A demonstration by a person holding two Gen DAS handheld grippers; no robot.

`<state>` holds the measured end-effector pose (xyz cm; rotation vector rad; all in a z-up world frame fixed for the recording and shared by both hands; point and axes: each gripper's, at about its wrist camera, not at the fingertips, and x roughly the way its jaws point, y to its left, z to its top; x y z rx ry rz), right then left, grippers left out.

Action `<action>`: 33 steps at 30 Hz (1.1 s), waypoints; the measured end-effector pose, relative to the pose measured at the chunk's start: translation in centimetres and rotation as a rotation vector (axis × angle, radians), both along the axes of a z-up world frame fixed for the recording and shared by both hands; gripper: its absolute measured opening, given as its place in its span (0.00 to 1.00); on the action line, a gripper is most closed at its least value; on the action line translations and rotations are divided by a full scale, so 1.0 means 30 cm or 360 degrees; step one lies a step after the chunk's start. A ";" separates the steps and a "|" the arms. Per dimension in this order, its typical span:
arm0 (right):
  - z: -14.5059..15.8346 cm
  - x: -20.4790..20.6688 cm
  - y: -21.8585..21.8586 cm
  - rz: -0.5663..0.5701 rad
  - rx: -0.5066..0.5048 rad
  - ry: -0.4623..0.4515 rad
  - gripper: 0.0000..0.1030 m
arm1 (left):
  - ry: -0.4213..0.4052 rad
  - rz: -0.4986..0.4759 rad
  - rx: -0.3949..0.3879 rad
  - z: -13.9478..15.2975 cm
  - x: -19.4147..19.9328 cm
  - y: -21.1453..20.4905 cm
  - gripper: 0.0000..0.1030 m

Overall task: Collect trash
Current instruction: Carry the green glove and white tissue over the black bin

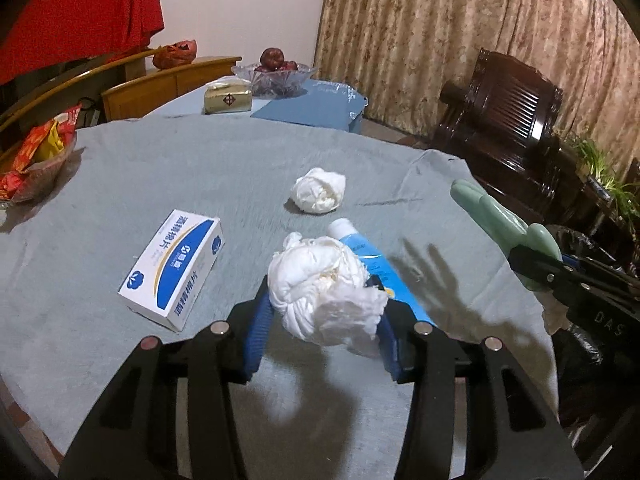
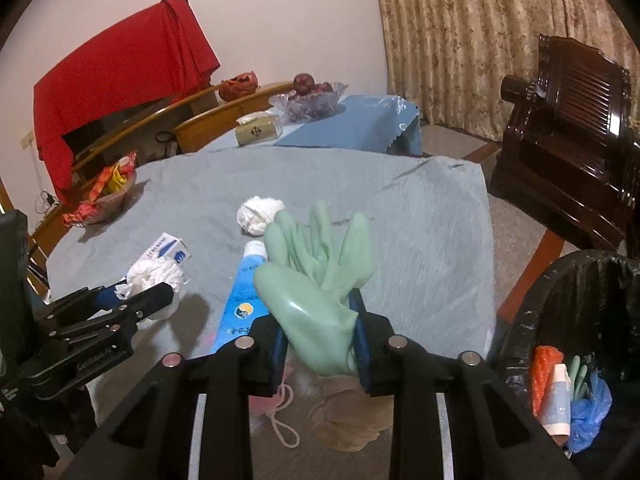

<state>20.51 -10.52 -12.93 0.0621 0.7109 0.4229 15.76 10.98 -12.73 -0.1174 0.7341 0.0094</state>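
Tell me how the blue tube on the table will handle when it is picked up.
The blue tube lies flat on the cloth, so it probably won't roll. Its flattened end suggests a soft body that may dent under the fingers. Its glossy skin could slip.

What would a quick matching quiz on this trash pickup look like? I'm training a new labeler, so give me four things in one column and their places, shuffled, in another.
Things:
1. green glove
2. tissue wad
3. blue tube
4. orange net

Places:
A. inside the trash bin
B. lying on the grey tablecloth
C. clamped in the left gripper
D. clamped in the right gripper

Pairs: 1-D, 2-C, 3-B, 4-A
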 end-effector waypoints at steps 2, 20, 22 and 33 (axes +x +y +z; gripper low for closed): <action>0.013 -0.007 -0.005 -0.0004 0.0010 -0.0010 0.27 | -0.0009 -0.0009 0.0004 0.017 -0.007 -0.013 0.44; 0.154 -0.121 -0.116 -0.0072 0.0064 -0.0158 0.27 | -0.0145 -0.0112 -0.0016 0.155 -0.077 -0.145 0.44; 0.164 -0.134 -0.140 -0.0090 0.0067 -0.0171 0.27 | -0.0157 -0.0125 -0.0018 0.165 -0.082 -0.163 0.44; 0.209 -0.197 -0.312 -0.0223 0.0074 -0.0225 0.27 | -0.0225 -0.0249 -0.0027 0.224 -0.087 -0.319 0.44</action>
